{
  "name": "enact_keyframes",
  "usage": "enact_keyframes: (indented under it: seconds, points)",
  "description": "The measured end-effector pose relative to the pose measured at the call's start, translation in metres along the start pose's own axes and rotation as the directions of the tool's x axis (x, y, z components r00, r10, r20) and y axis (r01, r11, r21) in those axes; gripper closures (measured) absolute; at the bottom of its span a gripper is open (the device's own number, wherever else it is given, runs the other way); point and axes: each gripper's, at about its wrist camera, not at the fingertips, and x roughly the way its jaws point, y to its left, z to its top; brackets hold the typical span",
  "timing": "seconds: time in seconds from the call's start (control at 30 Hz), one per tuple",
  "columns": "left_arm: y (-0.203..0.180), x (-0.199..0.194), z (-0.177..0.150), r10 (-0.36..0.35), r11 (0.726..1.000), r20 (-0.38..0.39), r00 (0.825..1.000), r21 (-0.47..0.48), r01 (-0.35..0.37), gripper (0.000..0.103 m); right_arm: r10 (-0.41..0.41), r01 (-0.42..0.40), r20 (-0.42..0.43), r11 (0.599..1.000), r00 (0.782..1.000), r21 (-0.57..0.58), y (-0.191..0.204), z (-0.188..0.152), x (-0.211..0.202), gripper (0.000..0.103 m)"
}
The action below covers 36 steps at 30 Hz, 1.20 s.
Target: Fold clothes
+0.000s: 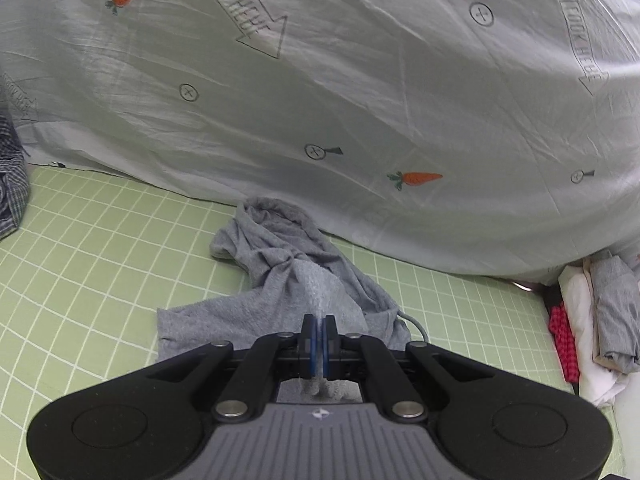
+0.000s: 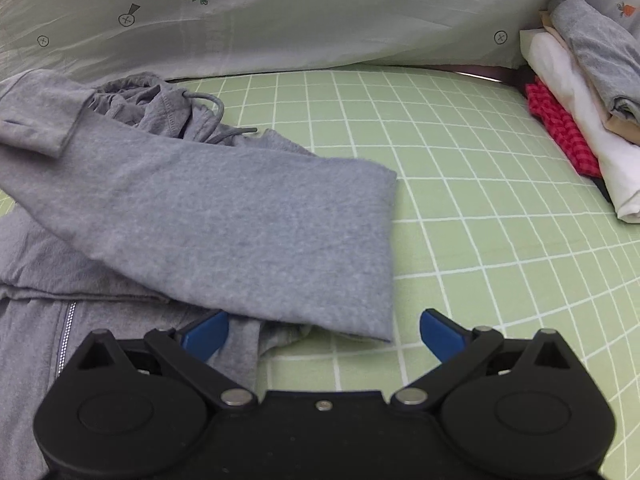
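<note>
Left wrist view
- left gripper [image 1: 319, 322]: seen at lower centre; its blue pads are pressed together on a fold of grey fabric, a tuft of which shows behind the pads.
- grey hoodie [image 1: 280, 280]: bunched at centre frame on the green checked sheet [image 1: 100, 248]; a raised ridge of cloth runs from the heap to the closed pads.
- drawstring [image 1: 416, 326]: a pale cord is seen curling out at the right edge of the heap.
- white duvet [image 1: 360, 100]: fills the upper half; carrot prints, small circled crosses and "LOOK HERE" arrows are noted on it.
- stack of folded clothes [image 1: 600, 312]: at the right edge; grey, white and red checked layers can be made out.
- plaid garment [image 1: 12, 184]: dark blue check, partly cut off at the left edge.

Right wrist view
- right gripper [image 2: 322, 334]: at lower centre; its blue fingers are held wide apart, nothing gripped between them.
- grey hoodie [image 2: 220, 216]: spread over the left and centre; one sleeve is laid across the body toward the upper left, a zip is visible at lower left, and the hood with drawstring [image 2: 216, 112] is bunched at upper left.
- hoodie edge: the lower right corner lies just in front of the open fingers.
- green checked sheet [image 2: 480, 220]: bare on the right half.
- stack of folded clothes [image 2: 580, 92]: at upper right, against the white duvet [image 2: 320, 20].
</note>
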Motion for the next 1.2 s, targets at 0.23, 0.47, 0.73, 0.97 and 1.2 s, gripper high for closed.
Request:
enact_keyframes:
  seconds: [0.23,0.47,0.73,0.97,1.2]
  points:
    - [0.030,-0.028,0.021,0.055,0.997,0.111,0.992,-0.064,-0.048,0.100,-0.114,0.115,0.040,0.993,0.993,-0.026,0.001,0.008,0.007,0.000]
    - [0.062,-0.054,0.039,0.124,0.989,0.203,0.971,-0.100,-0.105,0.100,-0.141,0.141,0.115,0.990,0.983,0.007,-0.002,0.013,-0.008,0.000]
    - [0.112,-0.032,0.011,0.361,0.930,0.075,0.930,-0.106,-0.352,0.099,-0.053,0.060,0.075,0.994,0.996,-0.089,0.023,0.009,-0.006,0.000]
    - [0.144,-0.020,-0.026,0.347,0.920,-0.074,0.935,-0.168,-0.355,0.082,-0.041,0.045,0.029,0.991,0.999,-0.122,0.033,0.008,-0.005,0.000]
    - [0.131,0.008,-0.047,0.251,0.953,-0.160,0.955,-0.131,-0.273,0.061,-0.054,0.052,-0.012,0.991,0.998,-0.121,0.034,0.009,-0.004,0.000]
